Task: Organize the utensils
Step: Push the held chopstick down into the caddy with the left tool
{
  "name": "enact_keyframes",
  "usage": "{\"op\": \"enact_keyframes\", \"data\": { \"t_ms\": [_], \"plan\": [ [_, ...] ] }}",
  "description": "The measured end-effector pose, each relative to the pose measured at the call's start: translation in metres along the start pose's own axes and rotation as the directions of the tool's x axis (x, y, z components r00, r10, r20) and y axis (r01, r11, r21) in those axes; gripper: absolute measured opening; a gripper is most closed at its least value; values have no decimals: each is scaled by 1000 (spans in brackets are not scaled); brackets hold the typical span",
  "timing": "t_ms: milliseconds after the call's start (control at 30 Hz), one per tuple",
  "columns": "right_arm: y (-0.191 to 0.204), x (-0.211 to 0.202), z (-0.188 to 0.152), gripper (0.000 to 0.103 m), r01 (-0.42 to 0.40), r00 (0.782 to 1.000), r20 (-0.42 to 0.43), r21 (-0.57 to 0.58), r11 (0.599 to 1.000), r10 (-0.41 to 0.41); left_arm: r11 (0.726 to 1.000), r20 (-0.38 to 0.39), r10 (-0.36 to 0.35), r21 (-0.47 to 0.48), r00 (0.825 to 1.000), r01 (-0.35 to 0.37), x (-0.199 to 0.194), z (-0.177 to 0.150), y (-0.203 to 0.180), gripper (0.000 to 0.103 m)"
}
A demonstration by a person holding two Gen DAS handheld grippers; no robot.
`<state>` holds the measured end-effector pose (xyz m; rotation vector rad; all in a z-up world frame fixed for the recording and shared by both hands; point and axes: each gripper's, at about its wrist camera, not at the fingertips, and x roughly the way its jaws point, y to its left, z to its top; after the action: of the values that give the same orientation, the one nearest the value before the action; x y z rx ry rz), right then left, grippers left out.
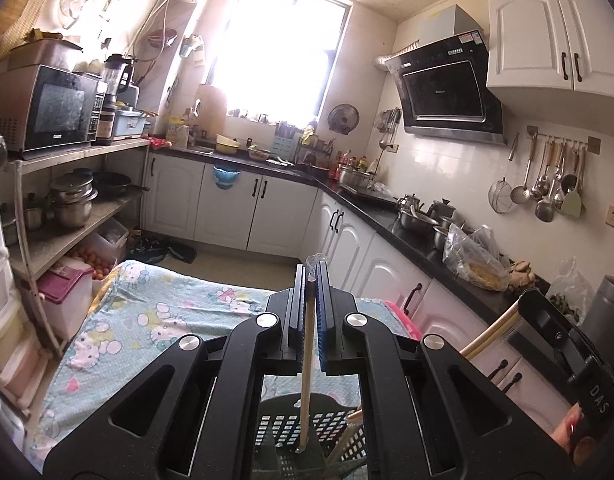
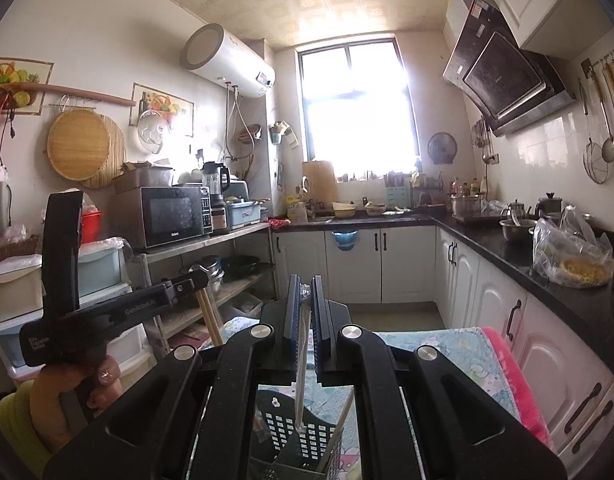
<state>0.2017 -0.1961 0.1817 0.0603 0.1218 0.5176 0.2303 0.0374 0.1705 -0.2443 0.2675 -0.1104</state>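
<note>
My left gripper is shut on wrapped wooden chopsticks that hang straight down, tip inside the dark perforated utensil basket on the table. My right gripper is shut on chopsticks in a clear sleeve, which point down into the same basket. Another chopstick leans in the basket's right side. The right gripper's body shows in the left wrist view, and the left gripper's body shows in the right wrist view with its chopsticks.
The table carries a light-blue cartoon cloth with a pink edge. White cabinets and a black counter run along the right. A metal shelf with microwave and pots stands left. Plastic drawers stand near left.
</note>
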Motion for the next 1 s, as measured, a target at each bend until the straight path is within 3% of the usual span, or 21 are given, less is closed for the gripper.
{"op": "enact_keyframes", "data": {
  "t_ms": [1000],
  "plan": [
    [-3, 40, -57, 6, 26, 989, -147, 59, 998, -17, 999, -120, 21, 36, 993, -17, 38, -53, 6, 2]
  ]
}}
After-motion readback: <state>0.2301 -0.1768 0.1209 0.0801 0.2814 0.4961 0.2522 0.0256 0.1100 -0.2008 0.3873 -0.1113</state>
